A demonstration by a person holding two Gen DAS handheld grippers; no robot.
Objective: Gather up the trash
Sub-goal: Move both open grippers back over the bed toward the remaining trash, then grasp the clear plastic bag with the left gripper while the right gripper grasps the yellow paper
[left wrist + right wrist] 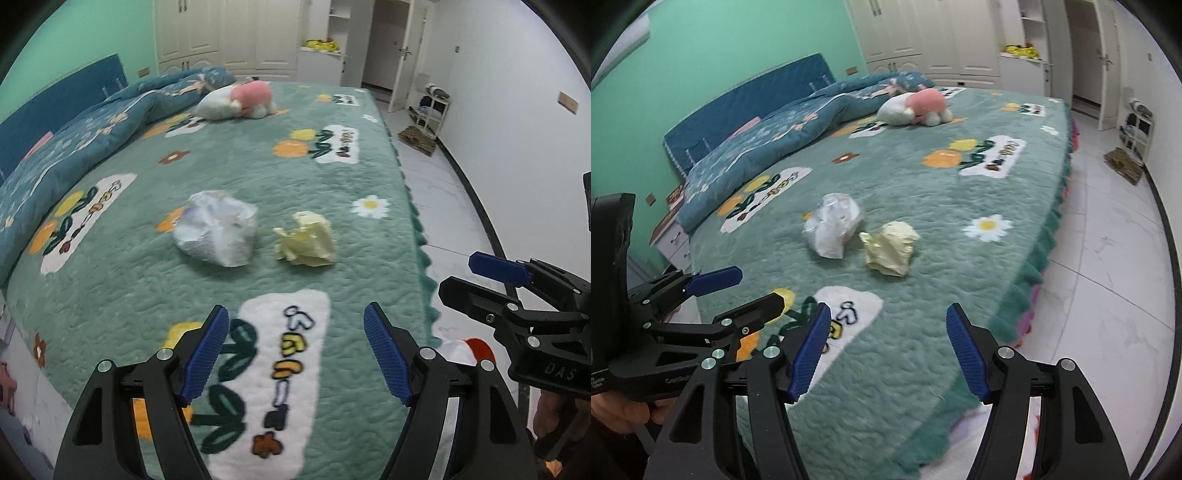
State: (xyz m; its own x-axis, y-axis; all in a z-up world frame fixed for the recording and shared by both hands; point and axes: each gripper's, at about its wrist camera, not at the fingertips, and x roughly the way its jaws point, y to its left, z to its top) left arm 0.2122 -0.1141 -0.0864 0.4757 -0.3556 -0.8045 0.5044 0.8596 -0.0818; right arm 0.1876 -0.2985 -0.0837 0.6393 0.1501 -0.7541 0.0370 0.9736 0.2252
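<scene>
Two pieces of trash lie side by side on the green patterned bedspread [332,177]: a crumpled white wad [218,229] [833,225] on the left and a crumpled pale yellow paper [306,240] [890,249] on the right. My left gripper [295,310] hovers over the near part of the bed, short of both pieces, open with nothing between its blue pads. My right gripper [889,310] is alongside it near the bed's edge, also open and holding nothing. Each gripper shows in the other's view: the right gripper [476,280] at the right edge, the left gripper [753,288] at the left edge.
A pink and white plush toy [243,99] and a rumpled blue quilt [92,125] lie at the far side of the bed. White tiled floor [1108,277] runs along the right, with a small shelf [1137,125] and a mat by the wall. A nightstand [672,236] stands left of the bed.
</scene>
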